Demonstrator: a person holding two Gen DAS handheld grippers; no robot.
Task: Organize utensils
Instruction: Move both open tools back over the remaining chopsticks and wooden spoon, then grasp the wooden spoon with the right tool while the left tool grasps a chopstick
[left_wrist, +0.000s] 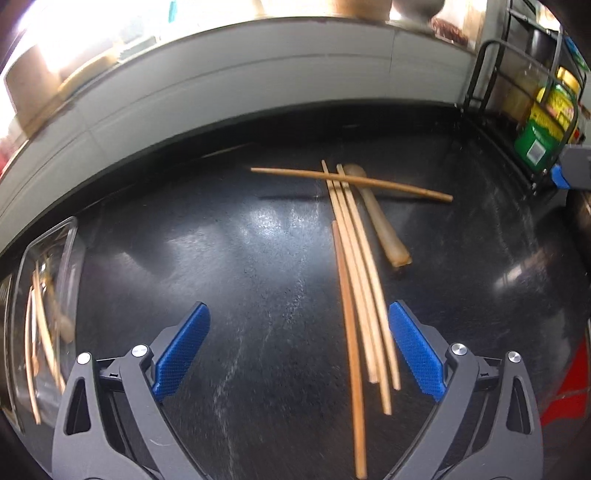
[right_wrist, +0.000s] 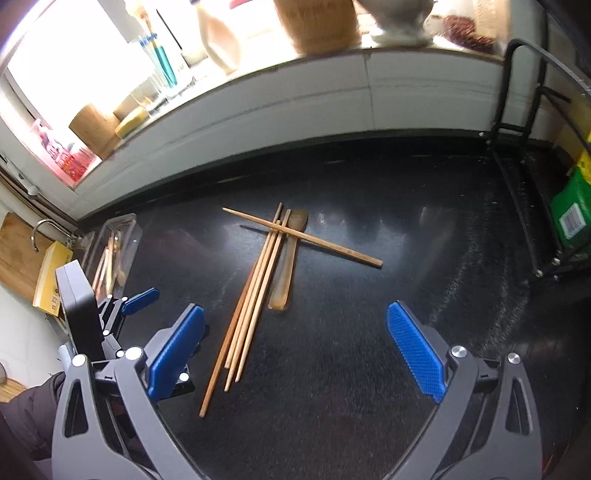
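Several wooden chopsticks (left_wrist: 356, 280) lie in a bundle on the black counter (left_wrist: 221, 258), with one chopstick (left_wrist: 351, 180) crossed over their far ends. A pale spoon (left_wrist: 380, 221) lies beside them. My left gripper (left_wrist: 299, 347) is open and empty, low over the near ends of the bundle. In the right wrist view the same chopsticks (right_wrist: 255, 291), crossing chopstick (right_wrist: 303, 236) and spoon (right_wrist: 286, 269) lie ahead. My right gripper (right_wrist: 295, 350) is open and empty, just right of the bundle. The left gripper (right_wrist: 140, 295) shows at the left.
A clear plastic container (left_wrist: 44, 295) holding chopsticks sits at the left; it also shows in the right wrist view (right_wrist: 114, 251). A black wire rack (left_wrist: 524, 110) with green packages stands at the right. A white tiled ledge (right_wrist: 332, 92) with jars runs along the back.
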